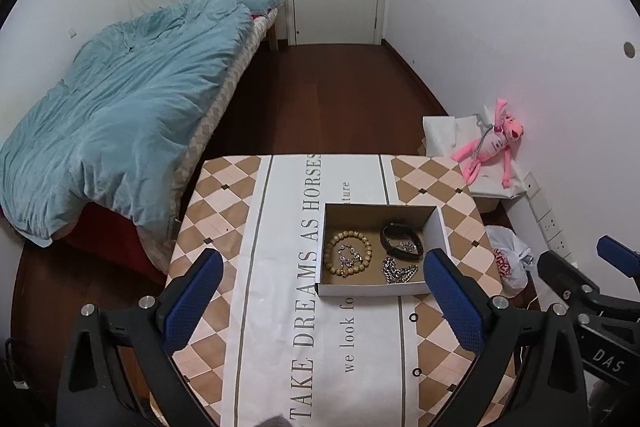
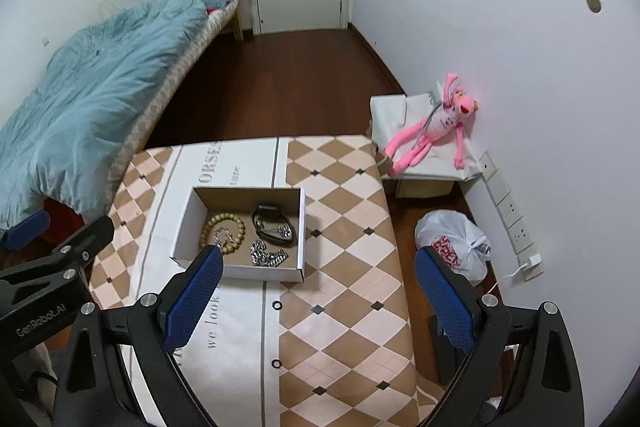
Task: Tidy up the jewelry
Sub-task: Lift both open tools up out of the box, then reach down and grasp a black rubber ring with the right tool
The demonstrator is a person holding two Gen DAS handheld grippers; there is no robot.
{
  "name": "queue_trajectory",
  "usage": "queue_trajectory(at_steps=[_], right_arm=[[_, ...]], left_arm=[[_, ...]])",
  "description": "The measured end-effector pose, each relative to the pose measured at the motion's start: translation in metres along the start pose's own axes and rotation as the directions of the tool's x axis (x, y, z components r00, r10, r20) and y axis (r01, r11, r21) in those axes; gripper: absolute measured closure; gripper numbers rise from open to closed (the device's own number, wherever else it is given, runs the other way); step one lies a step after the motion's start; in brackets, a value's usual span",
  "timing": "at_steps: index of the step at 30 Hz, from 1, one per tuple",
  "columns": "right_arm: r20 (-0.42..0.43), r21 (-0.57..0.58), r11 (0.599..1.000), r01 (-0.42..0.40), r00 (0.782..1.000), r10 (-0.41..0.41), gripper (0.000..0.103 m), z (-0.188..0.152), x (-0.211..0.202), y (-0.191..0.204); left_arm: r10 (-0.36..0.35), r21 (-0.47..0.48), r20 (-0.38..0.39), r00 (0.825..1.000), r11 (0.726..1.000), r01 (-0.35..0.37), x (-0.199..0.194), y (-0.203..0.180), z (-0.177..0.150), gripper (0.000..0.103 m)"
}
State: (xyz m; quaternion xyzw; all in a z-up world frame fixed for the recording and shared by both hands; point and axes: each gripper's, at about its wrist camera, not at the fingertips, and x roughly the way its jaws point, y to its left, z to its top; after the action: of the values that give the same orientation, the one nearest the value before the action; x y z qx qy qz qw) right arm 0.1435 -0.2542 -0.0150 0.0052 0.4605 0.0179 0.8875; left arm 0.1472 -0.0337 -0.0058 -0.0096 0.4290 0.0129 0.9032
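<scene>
A: Both claws are released, the blue pads spread wide with nothing between them. The left gripper (image 1: 320, 301) hangs above the near part of the table (image 1: 224, 211), its right pad overlapping the near right corner of the cardboard box (image 1: 372, 289) in the left wrist view.

B: And the jewelry?

A: All inside that shallow open box, on the white lettered strip of the tablecloth. A wooden bead bracelet (image 1: 347, 253) lies at the left with a small silver chain piece (image 1: 349, 255) in its ring. A black strap bracelet (image 1: 401, 241) sits toward the back right, and a heavier silver chain (image 1: 399, 270) lies in front of it.

B: What does the right wrist view add?

A: The right gripper (image 2: 318, 303) floats over the table's right side, its left pad covering part of the box's near wall. That view shows the box (image 2: 276, 273) from its right and gives the same four pieces: beads (image 2: 224, 233), black strap (image 2: 272, 225), heavy chain (image 2: 267, 255). It also shows the pink plush toy (image 2: 432, 129) fully, a white plastic bag (image 2: 452, 245) on the floor, and a plugged-in charger on the wall sockets. The left view shows more of the bed with its blue duvet (image 1: 120, 115).
</scene>
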Motion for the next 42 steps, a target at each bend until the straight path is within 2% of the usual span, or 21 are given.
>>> queue_trajectory(at_steps=[4, 7, 11, 15, 17, 19, 20, 25, 28, 29, 32, 33, 34, 37, 42], right_arm=[[0.032, 0.01, 1.0, -0.016, 0.999, 0.016, 0.005, 0.001, -0.019, -0.001], [0.024, 0.028, 0.999, -0.026, 0.999, 0.025, 0.005, -0.005, -0.017, -0.005], [-0.086, 0.039, 0.998, -0.047, 0.995, 0.05, 0.005, -0.038, 0.022, -0.008], [-0.23, 0.047, 0.996, -0.078, 0.969, 0.086, 0.005, -0.093, 0.079, -0.003], [-0.281, 0.049, 0.995, -0.092, 0.954, 0.103, 0.013, -0.115, 0.101, 0.001], [-0.341, 0.037, 0.995, -0.096, 0.934, 0.103, 0.025, -0.14, 0.127, 0.009], [-0.355, 0.032, 0.995, -0.098, 0.929, 0.103, 0.027, -0.149, 0.135, 0.013], [-0.359, -0.021, 0.995, -0.098, 0.929, 0.084, 0.033, -0.169, 0.153, 0.028], [-0.368, -0.048, 0.994, -0.096, 0.927, 0.072, 0.046, -0.174, 0.161, 0.037], [-0.352, -0.062, 0.994, -0.093, 0.934, 0.065, 0.048, -0.173, 0.16, 0.039], [-0.333, -0.093, 0.992, -0.081, 0.942, 0.045, 0.064, -0.172, 0.16, 0.044], [-0.32, -0.105, 0.992, -0.074, 0.947, 0.037, 0.081, -0.171, 0.159, 0.046], [-0.316, -0.107, 0.991, -0.075, 0.948, 0.038, 0.09, -0.171, 0.159, 0.045], [-0.312, -0.102, 0.991, -0.088, 0.949, 0.052, 0.091, -0.168, 0.16, 0.044], [-0.29, -0.021, 0.996, -0.091, 0.954, 0.082, 0.091, -0.158, 0.15, 0.021]], left_arm=[[0.017, -0.012, 0.007, 1.0, 1.0, -0.017, -0.01, 0.001, -0.001, 0.001], [0.054, -0.008, -0.003, 0.999, 0.999, -0.054, -0.006, 0.002, -0.012, 0.001], [0.116, 0.021, -0.05, 0.992, 0.993, -0.115, 0.017, 0.002, -0.042, 0.001], [0.173, 0.046, -0.154, 0.973, 0.985, -0.167, 0.056, 0.005, -0.082, 0.001], [0.196, 0.062, -0.218, 0.956, 0.98, -0.187, 0.078, 0.007, -0.104, 0.001], [0.203, 0.076, -0.269, 0.941, 0.979, -0.189, 0.093, 0.009, -0.119, 0.001], [0.209, 0.08, -0.3, 0.931, 0.978, -0.194, 0.102, 0.011, -0.129, 0.001], [0.221, 0.085, -0.357, 0.908, 0.975, -0.204, 0.119, 0.016, -0.151, 0.001], [0.227, 0.082, -0.375, 0.899, 0.974, -0.211, 0.124, 0.02, -0.157, 0.001], [0.226, 0.08, -0.381, 0.897, 0.974, -0.212, 0.125, 0.022, -0.158, 0.001], [0.225, 0.075, -0.389, 0.893, 0.974, -0.213, 0.129, 0.023, -0.16, 0.001], [0.223, 0.074, -0.391, 0.893, 0.975, -0.211, 0.13, 0.024, -0.16, 0.001], [0.221, 0.073, -0.39, 0.894, 0.975, -0.21, 0.131, 0.024, -0.16, 0.001], [0.218, 0.075, -0.386, 0.896, 0.976, -0.205, 0.132, 0.023, -0.157, 0.001], [0.185, 0.084, -0.356, 0.916, 0.983, -0.166, 0.131, 0.005, -0.143, 0.001]])
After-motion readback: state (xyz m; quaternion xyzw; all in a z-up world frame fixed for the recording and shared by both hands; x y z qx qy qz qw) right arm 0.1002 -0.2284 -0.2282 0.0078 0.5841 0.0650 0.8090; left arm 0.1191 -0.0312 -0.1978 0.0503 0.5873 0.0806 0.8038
